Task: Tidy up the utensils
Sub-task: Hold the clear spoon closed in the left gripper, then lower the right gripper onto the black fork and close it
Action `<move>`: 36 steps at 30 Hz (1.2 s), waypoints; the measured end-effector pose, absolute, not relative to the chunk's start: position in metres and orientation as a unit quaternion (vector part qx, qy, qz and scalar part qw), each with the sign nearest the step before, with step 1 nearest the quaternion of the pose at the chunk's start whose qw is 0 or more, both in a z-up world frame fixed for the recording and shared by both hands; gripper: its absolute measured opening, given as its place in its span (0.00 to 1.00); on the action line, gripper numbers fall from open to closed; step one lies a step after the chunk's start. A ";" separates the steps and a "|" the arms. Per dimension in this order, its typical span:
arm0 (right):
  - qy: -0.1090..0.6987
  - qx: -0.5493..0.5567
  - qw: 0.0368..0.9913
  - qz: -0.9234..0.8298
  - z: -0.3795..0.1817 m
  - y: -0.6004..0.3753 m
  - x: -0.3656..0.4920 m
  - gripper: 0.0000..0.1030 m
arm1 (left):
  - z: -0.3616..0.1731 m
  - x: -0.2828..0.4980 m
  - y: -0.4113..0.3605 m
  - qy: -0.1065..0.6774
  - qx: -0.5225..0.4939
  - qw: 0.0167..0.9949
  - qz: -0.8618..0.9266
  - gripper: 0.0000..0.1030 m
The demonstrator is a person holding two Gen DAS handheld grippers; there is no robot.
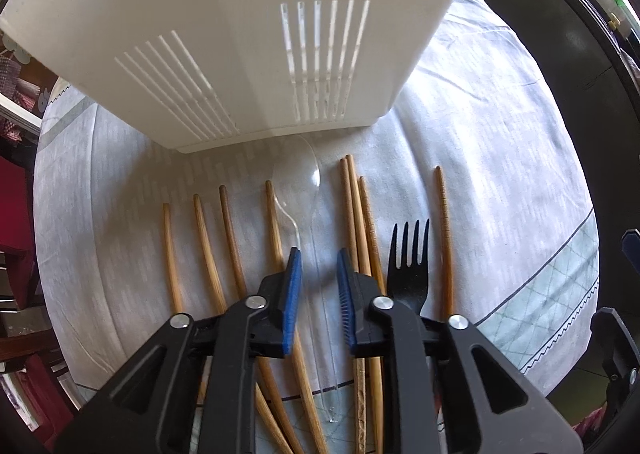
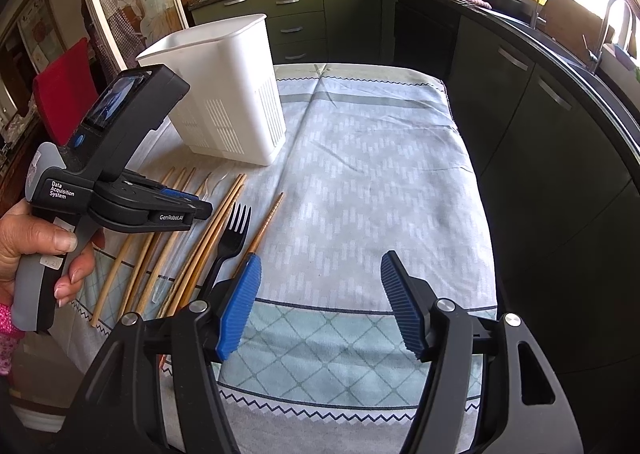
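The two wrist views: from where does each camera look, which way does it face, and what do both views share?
Left wrist view: sits on the left hand-held gripper, facing steeply down at chopsticks, a clear spoon between its pads, a black fork and the white holder.
Right wrist view: sits on the right hand-held gripper, facing obliquely down over the tablecloth toward kitchen cabinets; the person's left hand shows.
Shared: holder, fork, chopsticks, spoon, tablecloth.
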State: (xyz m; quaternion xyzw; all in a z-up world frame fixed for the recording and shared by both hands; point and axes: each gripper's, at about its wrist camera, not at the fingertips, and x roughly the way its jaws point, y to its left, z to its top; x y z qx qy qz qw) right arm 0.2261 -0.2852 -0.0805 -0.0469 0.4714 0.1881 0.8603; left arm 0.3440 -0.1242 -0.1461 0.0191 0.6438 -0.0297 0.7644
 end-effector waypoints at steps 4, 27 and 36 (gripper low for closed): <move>0.471 -0.051 0.860 0.191 -0.080 -0.283 0.224 0.60 | -0.159 0.343 -0.135 0.641 0.044 0.766 -0.006 0.68; 0.515 -0.031 0.828 0.219 -0.099 -0.259 0.232 0.55 | -0.110 0.290 -0.101 0.553 -0.029 0.832 -0.042 0.08; 0.613 -0.029 0.758 0.221 -0.133 -0.206 0.249 0.20 | -0.069 0.240 -0.097 0.487 -0.009 0.872 -0.058 0.08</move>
